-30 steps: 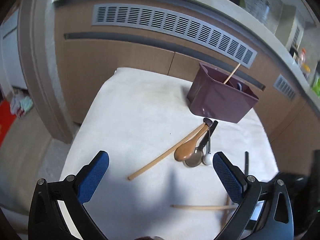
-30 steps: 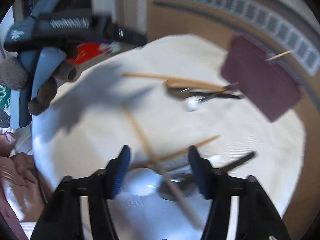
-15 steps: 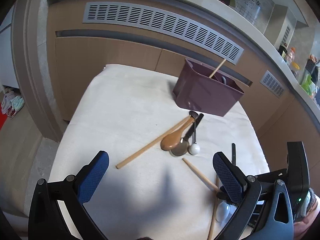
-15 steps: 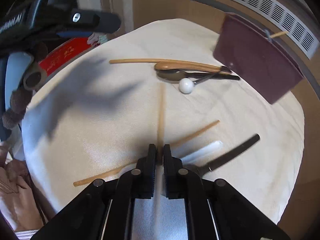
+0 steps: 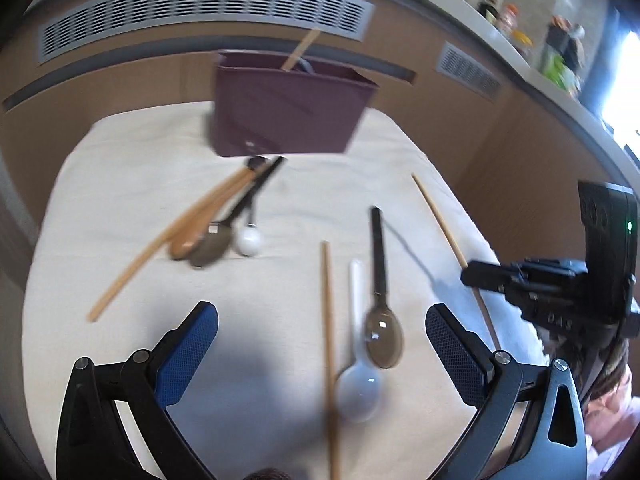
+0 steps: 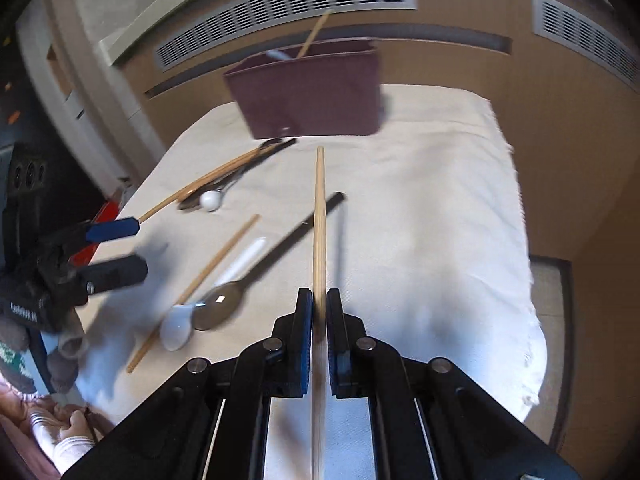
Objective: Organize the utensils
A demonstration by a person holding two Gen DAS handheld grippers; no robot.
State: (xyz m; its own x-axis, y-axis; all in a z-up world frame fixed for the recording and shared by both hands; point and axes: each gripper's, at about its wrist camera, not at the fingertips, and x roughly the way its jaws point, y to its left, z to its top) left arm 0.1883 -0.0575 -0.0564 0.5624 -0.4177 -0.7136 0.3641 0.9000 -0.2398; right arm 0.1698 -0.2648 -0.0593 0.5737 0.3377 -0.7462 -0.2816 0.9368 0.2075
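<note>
**Chopstick pinched in my right gripper, maroon bin ahead**

My right gripper (image 6: 319, 312) is pressed together on a wooden chopstick (image 6: 319, 216), which runs straight out between the pads and points toward the maroon bin (image 6: 308, 92); its far tip stops short of the bin's front wall. My left gripper (image 5: 322, 354) is spread wide, with nothing between its blue pads (image 5: 188, 356).

Nearest to me, on the side farthest from the bin, a white spoon (image 5: 356, 384) and a dark-handled metal spoon (image 5: 382, 336) lie side by side on the cloth-covered counter (image 5: 120, 184), bowls toward me and handles pointing toward the bin. A second chopstick (image 5: 328, 340) lies just beside the white spoon.

Closer to the bin, a small cluster rests on the cloth: a wooden spoon (image 5: 196, 228), a long wooden stick (image 5: 132, 268), another metal spoon (image 5: 212, 242) and a utensil with a white ball end (image 5: 248, 240). Their handles reach up to the bin's front wall; whether they touch it I cannot tell.

The bin stands at the far edge of the counter, with a wooden stick (image 6: 314, 34) leaning out of its top. Behind it runs a wooden panel with a vent grille (image 6: 280, 8).
</note>
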